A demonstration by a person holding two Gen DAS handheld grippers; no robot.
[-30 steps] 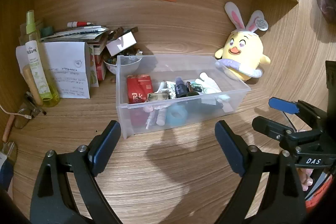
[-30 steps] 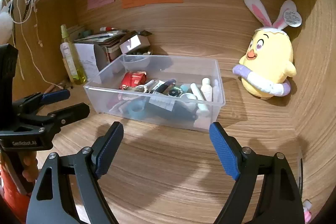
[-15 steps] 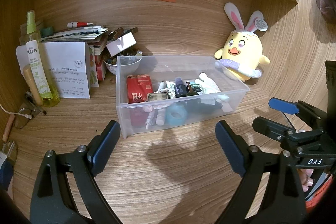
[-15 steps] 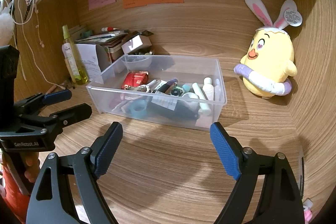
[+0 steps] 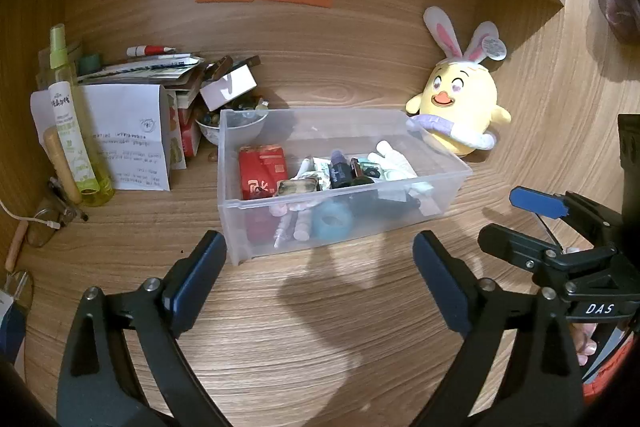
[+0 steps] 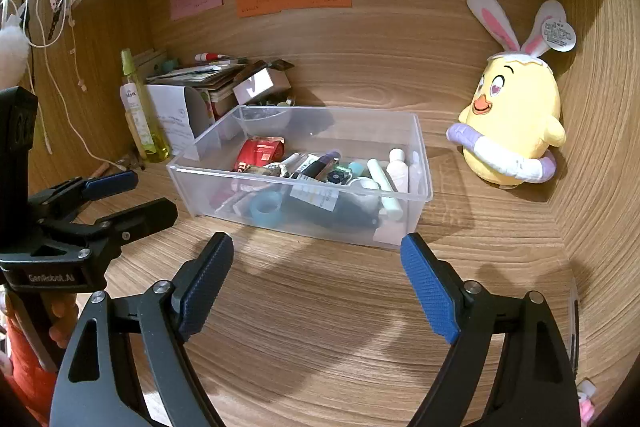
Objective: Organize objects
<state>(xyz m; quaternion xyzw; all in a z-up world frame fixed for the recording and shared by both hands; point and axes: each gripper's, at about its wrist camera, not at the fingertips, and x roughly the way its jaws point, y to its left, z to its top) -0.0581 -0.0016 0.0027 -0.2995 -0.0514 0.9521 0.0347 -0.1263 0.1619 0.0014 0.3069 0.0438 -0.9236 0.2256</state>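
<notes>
Little differs from a second ago: the clear bin (image 5: 344, 187) sits in almost the same spot in both views, only slightly nearer. The left gripper (image 5: 316, 267) and right gripper (image 6: 316, 267) stay spread wide and hold nothing, both hovering over the wooden desk (image 5: 320, 327) just in front of the bin. Inside the bin lie a red packet (image 5: 262, 171), white tubes (image 6: 386, 183), a blue ring (image 5: 332, 221) and dark bottles. The yellow plush chick (image 6: 512, 131) stands right of the bin, a green spray bottle (image 5: 70, 119) to its left.
</notes>
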